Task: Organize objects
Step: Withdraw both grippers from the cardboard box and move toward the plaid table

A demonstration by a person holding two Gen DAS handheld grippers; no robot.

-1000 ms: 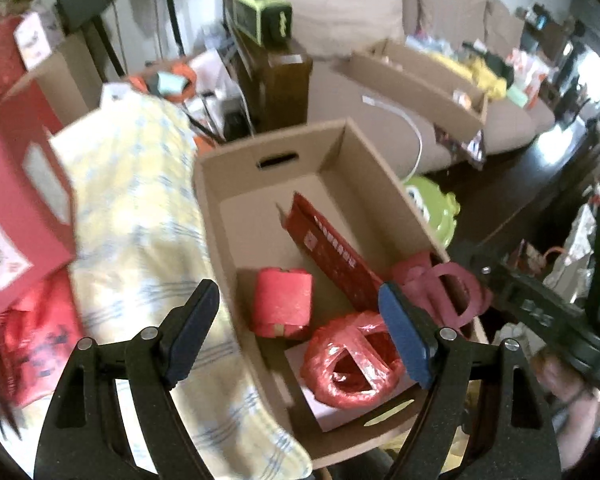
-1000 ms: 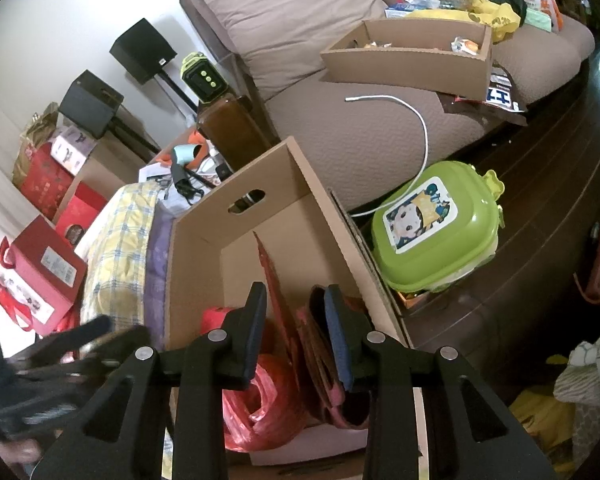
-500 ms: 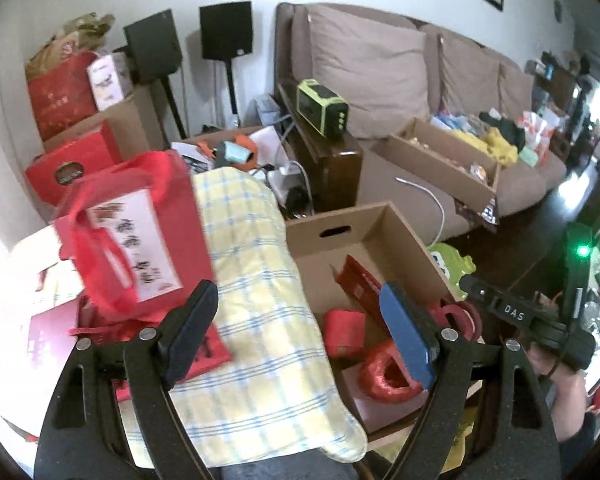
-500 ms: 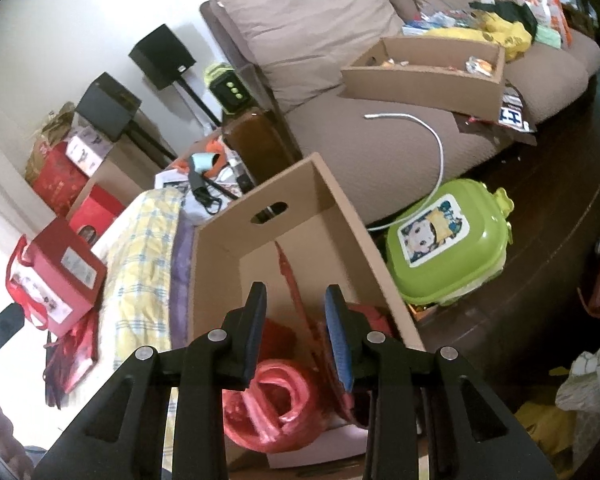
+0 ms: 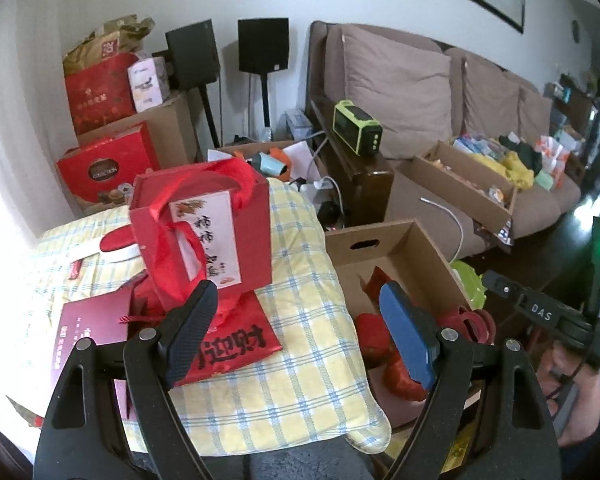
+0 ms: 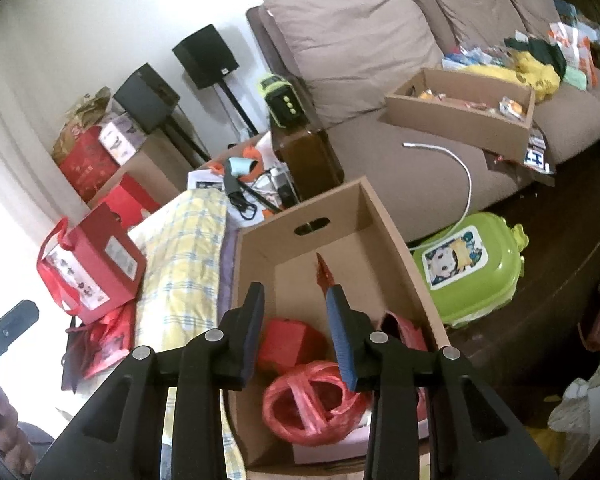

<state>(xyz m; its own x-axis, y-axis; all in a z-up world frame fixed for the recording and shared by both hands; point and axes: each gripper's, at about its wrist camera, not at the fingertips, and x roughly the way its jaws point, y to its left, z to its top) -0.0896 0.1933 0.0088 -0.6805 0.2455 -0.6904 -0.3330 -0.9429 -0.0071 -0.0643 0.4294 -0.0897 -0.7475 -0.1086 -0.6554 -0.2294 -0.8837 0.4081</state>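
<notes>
1. The left gripper (image 5: 296,328) hangs with its jaws wide apart and nothing between them, above a yellow checked cloth (image 5: 300,320).
2. Just beyond its left finger a flat red packet (image 5: 236,344) with black characters lies on the cloth, and behind that stands a red gift bag (image 5: 204,236) with ribbon handles, upright and slightly tilted.
3. The right gripper (image 6: 296,328) has its jaws partly apart with a clear gap, gripping nothing, above the near end of an open cardboard box (image 6: 396,248).
4. Inside the box, below and between those fingers, lie a crumpled red plastic bag (image 6: 312,400) and a small red box (image 6: 292,340); a thin red card (image 6: 324,272) leans upright further in.
5. The box sits just right of the cloth; a green toy case (image 6: 468,272) lies on the floor to its right.
6. Further off stand a brown sofa (image 6: 380,48) bearing a second cardboard box (image 6: 460,124), and two black speakers (image 5: 228,48) by the wall.
</notes>
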